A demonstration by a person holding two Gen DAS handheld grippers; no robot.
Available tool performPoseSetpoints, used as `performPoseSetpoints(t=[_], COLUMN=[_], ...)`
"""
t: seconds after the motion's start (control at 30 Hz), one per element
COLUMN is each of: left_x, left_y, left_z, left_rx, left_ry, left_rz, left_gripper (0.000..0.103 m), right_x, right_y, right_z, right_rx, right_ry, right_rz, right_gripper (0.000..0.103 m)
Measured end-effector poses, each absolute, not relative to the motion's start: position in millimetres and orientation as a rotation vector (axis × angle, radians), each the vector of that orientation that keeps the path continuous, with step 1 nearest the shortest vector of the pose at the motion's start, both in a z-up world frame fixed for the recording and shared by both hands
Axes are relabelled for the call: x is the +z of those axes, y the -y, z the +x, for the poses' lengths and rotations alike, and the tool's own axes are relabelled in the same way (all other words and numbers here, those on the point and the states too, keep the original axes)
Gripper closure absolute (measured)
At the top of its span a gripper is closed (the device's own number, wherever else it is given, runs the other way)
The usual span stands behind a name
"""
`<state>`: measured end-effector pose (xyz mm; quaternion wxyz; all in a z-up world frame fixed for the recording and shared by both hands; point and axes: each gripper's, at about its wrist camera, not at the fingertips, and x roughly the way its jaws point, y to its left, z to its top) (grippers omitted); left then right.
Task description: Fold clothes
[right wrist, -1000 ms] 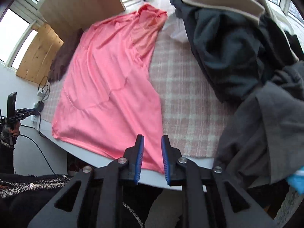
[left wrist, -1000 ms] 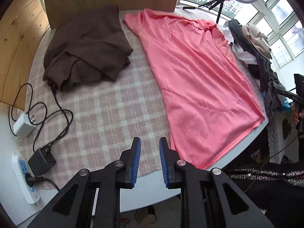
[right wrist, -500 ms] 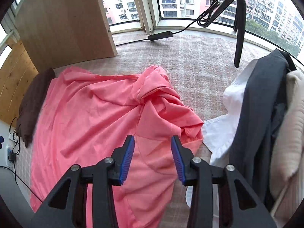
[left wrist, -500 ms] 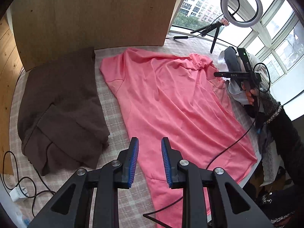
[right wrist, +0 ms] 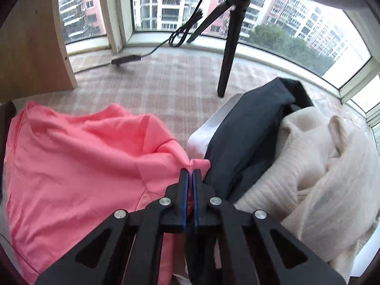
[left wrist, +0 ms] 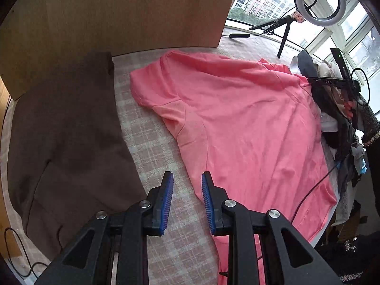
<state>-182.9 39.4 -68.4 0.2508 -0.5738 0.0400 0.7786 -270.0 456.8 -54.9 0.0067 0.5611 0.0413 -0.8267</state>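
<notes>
A pink T-shirt (left wrist: 247,123) lies spread on the checked tablecloth (left wrist: 152,147). My left gripper (left wrist: 187,180) is open and empty, hovering over the cloth just left of the shirt's side edge, below its left sleeve. My right gripper (right wrist: 190,174) is shut on a pinch of the pink shirt (right wrist: 78,166) at its right sleeve, next to the pile of clothes. In the left wrist view the right gripper (left wrist: 311,80) shows at the shirt's far right edge.
A brown garment (left wrist: 61,142) lies left of the shirt. A pile of dark, white and cream clothes (right wrist: 296,152) sits right of it. A ring light tripod (right wrist: 228,47) and cable stand near the window. A wooden board (left wrist: 114,11) stands behind.
My right gripper moved forward to the shirt's right sleeve and closed on it. My left gripper moved closer to the shirt's left side and stayed open.
</notes>
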Motion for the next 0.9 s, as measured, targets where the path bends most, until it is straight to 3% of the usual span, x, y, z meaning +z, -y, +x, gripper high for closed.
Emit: performPoseSetpoints(t=[0.03, 0.1, 0.17, 0.27, 0.4, 0.63, 0.8, 0.9], left_x=[-69, -69, -67, -70, -83, -111, -115, -118], left_y=[-44, -53, -59, -70, -85, -110, -117, -117], left_z=[-191, -209, -229, -261, -305, -342, -343, -347], left_rx=[2.130, 2.154, 2.176, 2.230, 2.229, 2.209, 2.172, 2.168], left_ry=[-0.136, -0.179, -0.193, -0.250, -0.234, -0.331, -0.372, -0.374], left_rz=[-1.556, -1.550, -1.537, -1.529, -1.542, -1.561, -1.543, -1.542], left_gripper=[0.079, 0.076, 0.071, 0.066, 0.065, 0.065, 0.065, 0.065], right_x=[-50, -40, -35, -40, -64, -90, -87, -108], right_y=[-460, -462, -457, -450, -440, -446, -424, -415], right_z=[-269, -270, -278, -299, -321, -343, -322, -319], right_rx=[-2.603, -2.641, -2.653, -2.616, -2.562, -2.452, -2.418, -2.353], right_ry=[-0.141, -0.149, -0.143, -0.151, -0.238, -0.235, -0.427, -0.547], right_rz=[1.760, 1.725, 1.672, 1.670, 1.707, 1.716, 1.590, 1.680], right_gripper=[0.092, 0.058, 0.050, 0.050, 0.050, 0.050, 0.050, 0.050])
